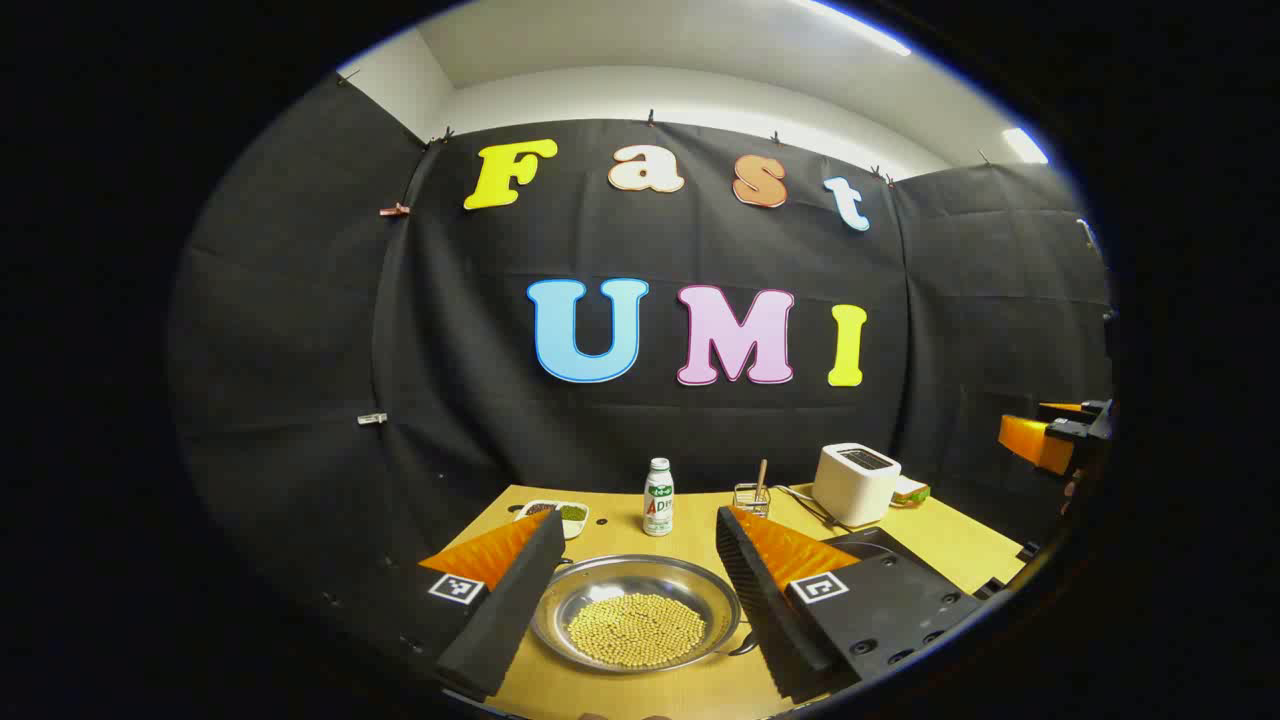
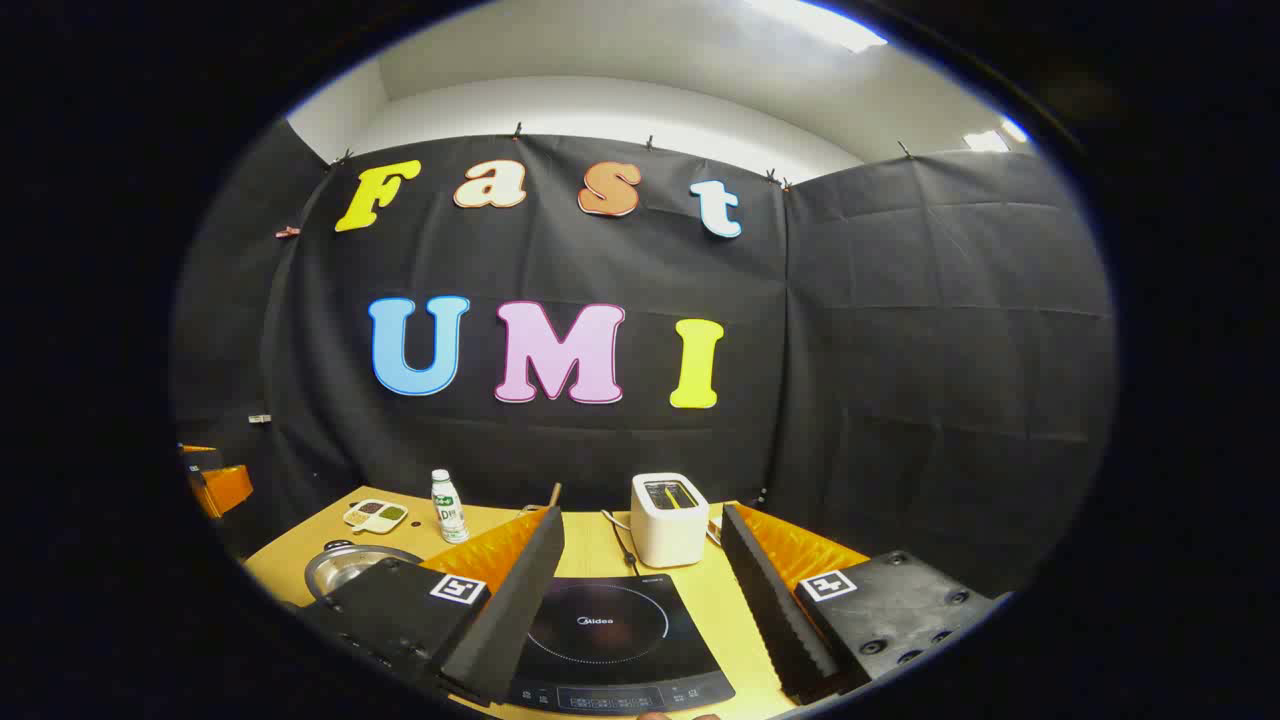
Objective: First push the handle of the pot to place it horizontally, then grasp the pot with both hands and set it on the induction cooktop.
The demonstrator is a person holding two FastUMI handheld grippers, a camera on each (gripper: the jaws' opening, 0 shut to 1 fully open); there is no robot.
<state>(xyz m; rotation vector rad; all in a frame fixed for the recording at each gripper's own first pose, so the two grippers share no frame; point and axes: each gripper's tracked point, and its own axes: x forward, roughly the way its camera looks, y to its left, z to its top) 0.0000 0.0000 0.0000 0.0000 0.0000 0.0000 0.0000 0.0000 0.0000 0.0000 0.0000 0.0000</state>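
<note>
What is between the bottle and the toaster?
A small wire rack with a stick in it stands between the bottle and the toaster, seen in the left gripper view.

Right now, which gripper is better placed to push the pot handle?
Left. Its gripper is open with the pot between its fingers. The right gripper is open over the cooktop, the pot off to its left.

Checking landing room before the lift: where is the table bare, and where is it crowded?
Free: the cooktop glass, nothing on it, and the table strip to its right. Crowded: the back edge, with dish, bottle, toaster and its cord. The pot sits left of the cooktop.
</note>
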